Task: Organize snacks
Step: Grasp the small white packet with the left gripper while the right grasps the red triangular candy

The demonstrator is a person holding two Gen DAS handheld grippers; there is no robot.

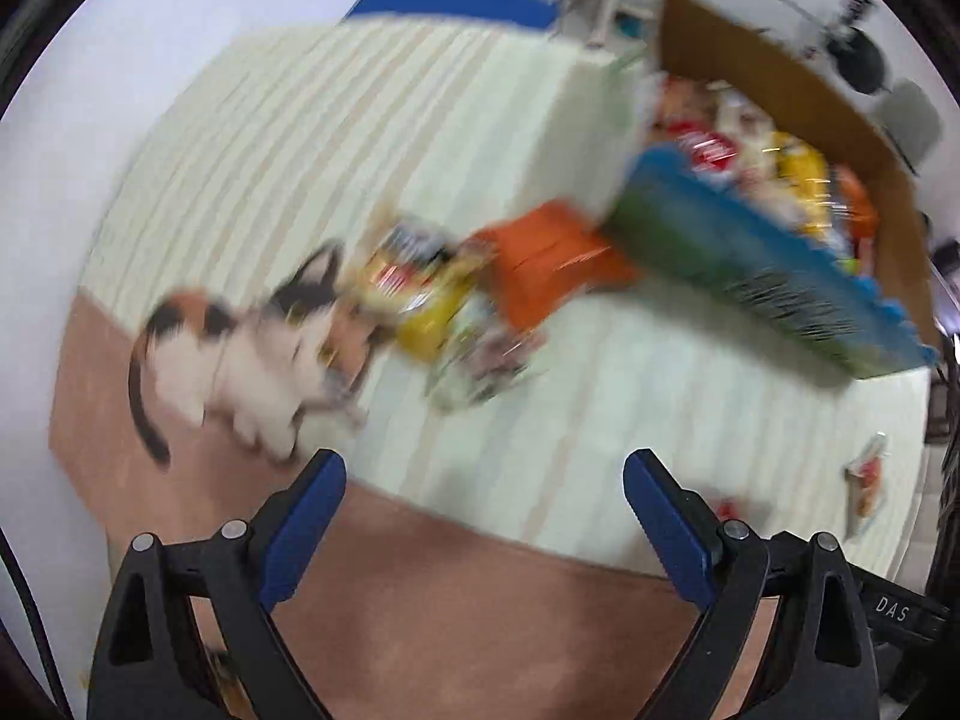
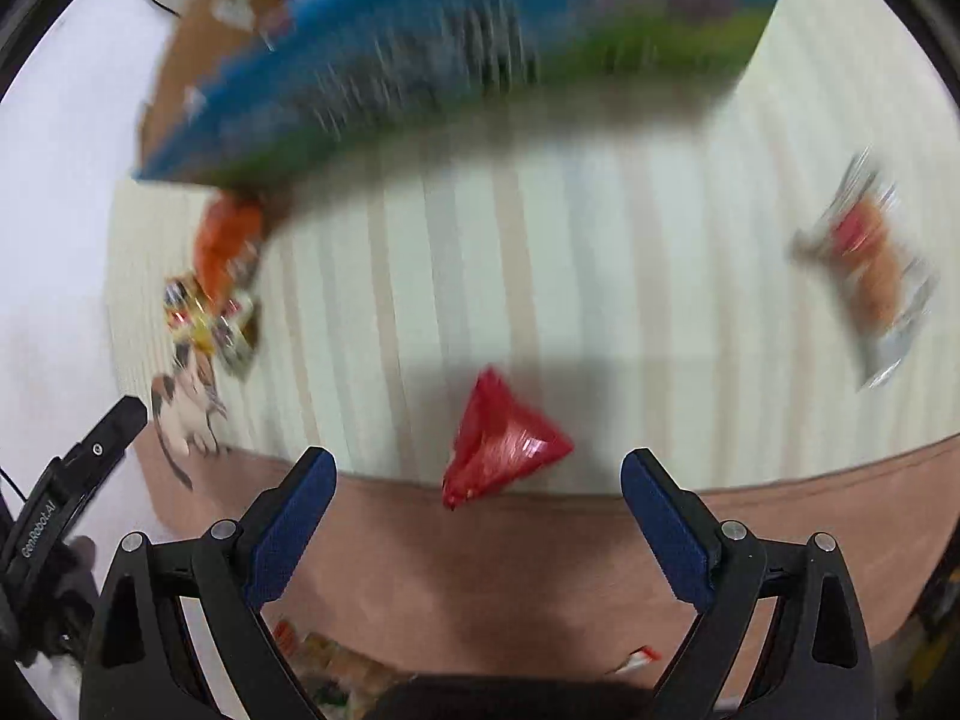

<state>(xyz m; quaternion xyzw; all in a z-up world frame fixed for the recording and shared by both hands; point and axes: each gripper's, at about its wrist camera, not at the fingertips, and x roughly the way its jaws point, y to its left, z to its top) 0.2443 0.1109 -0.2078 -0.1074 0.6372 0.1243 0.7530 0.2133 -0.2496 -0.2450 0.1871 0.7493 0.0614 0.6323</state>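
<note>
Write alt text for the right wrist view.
Blurred fisheye view: the right gripper, open and empty, points down at a red triangular snack packet on a striped mat. A blue box fills the top; a clear packet lies right, a cat figure left.

Each claw, left (image 1: pixel 485 480) and right (image 2: pixel 479 477), has black triangular arms, silver screws and blue ribbed pads (image 2: pixel 666 525). White "DAS" lettering marks the left one's side.

Even, bright indoor light, yet both fisheye views are heavily motion-smeared and curved inside dark round rims, with a soft shadow under the blue-and-green printed cardboard box (image 2: pixel 456 54).
</note>
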